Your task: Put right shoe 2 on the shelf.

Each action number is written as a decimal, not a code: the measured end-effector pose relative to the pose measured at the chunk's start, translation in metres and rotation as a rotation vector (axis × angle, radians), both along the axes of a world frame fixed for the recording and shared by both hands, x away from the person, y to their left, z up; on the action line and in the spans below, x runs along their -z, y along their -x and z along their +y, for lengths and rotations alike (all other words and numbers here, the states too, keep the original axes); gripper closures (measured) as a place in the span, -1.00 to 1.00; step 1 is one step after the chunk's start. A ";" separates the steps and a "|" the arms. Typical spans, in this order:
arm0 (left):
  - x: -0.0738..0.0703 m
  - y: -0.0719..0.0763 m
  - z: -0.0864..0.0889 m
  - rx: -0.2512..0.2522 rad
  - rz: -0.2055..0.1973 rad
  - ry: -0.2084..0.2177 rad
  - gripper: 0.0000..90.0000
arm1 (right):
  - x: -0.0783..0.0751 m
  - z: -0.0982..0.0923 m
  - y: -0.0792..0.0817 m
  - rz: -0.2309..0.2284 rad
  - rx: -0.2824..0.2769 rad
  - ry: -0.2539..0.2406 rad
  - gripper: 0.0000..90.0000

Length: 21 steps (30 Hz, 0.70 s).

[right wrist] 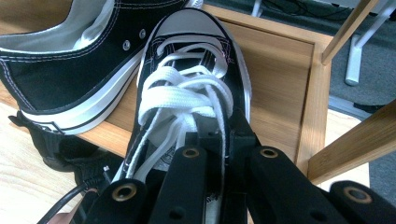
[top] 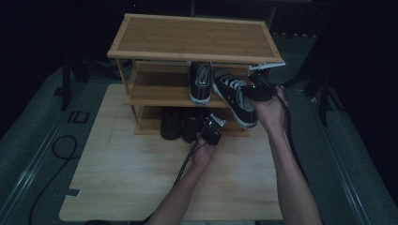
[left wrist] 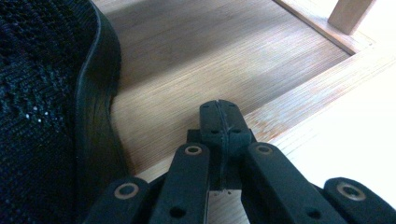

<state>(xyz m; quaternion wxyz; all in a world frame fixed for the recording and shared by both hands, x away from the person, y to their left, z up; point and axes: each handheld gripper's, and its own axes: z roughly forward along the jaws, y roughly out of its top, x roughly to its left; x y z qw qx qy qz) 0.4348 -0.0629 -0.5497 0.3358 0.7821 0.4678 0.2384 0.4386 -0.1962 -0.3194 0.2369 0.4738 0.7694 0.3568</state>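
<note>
A black-and-white laced sneaker (top: 233, 96) hangs tilted at the right end of the shoe rack's middle shelf (top: 155, 98), toe toward the shelf. My right gripper (top: 248, 92) is shut on the collar edge of this sneaker (right wrist: 191, 70), beside the laces. Its twin sneaker (top: 201, 83) stands on the middle shelf just left of it, and the right gripper view has that twin (right wrist: 70, 70) at upper left. My left gripper (top: 211, 129) sits low at the front of the bottom shelf, shut with nothing in it (left wrist: 219, 116), right of a black mesh shoe (left wrist: 46, 116).
The bamboo shoe rack (top: 192, 37) stands at the back of a light wooden table (top: 141, 183). Two dark shoes (top: 180, 124) sit on its bottom shelf. A rack post (right wrist: 322, 102) rises right of the held sneaker. Cables trail from both grippers toward the table's front.
</note>
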 end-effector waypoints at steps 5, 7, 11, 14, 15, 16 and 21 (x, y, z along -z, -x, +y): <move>0.000 0.000 0.000 0.000 0.000 0.000 1.00 | 0.001 -0.002 0.000 0.001 -0.004 0.006 0.91; 0.000 0.000 0.000 -0.001 0.000 0.000 1.00 | 0.001 -0.002 0.000 0.003 -0.004 0.011 0.88; 0.000 0.000 0.000 -0.001 0.000 0.000 1.00 | 0.001 -0.004 0.000 0.004 -0.006 0.012 0.85; 0.000 0.000 0.000 0.000 0.000 0.000 1.00 | 0.001 -0.006 0.000 0.006 -0.007 -0.001 0.76; 0.000 0.000 0.000 -0.001 0.000 0.001 1.00 | 0.002 -0.006 0.000 0.007 -0.009 -0.004 0.72; 0.000 0.000 0.000 0.000 0.000 0.000 1.00 | 0.002 -0.007 0.000 0.009 -0.010 -0.007 0.69; 0.000 0.000 0.000 0.000 0.000 0.001 1.00 | 0.001 -0.011 0.000 0.009 -0.007 -0.020 0.53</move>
